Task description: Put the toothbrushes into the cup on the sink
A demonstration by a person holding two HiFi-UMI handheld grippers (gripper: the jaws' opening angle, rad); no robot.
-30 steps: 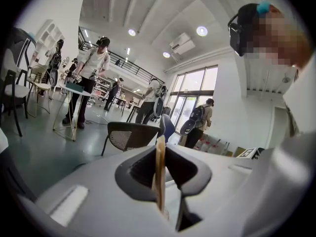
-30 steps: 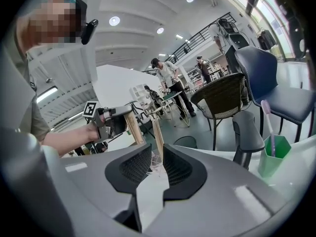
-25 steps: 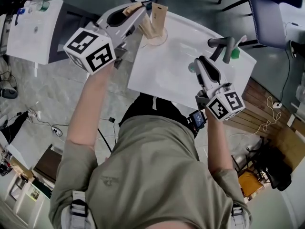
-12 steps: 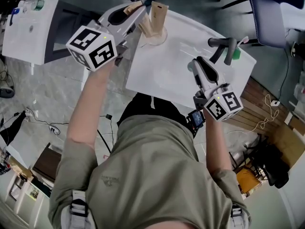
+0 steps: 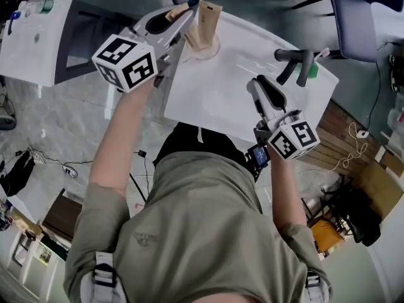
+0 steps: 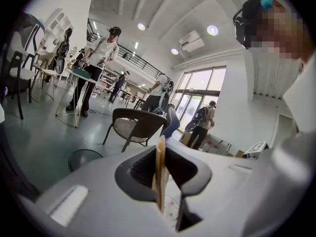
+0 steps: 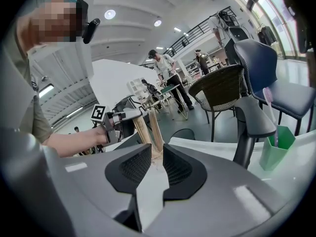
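Left hand-held gripper (image 5: pixel 178 23) tight on wooden toothbrush (image 6: pixel 160 172), long axis crosswise to jaws, tilted, lower end toward cup (image 5: pixel 211 50)

On the white rectangular bench (image 5: pixel 214 87), the clear round cup (image 5: pixel 203 44) stood at the far left corner with tan wooden toothbrushes (image 5: pixel 208 19) upright in it. The left tongs (image 5: pixel 182 16) hung just left of it, a flat tan wooden toothbrush (image 6: pixel 160 172) between the jaws. The black metal faucet (image 5: pixel 291 60) rose at the far right, the green plastic cup (image 5: pixel 311 72) just right of it and the right tongs (image 5: pixel 254 86) before it.
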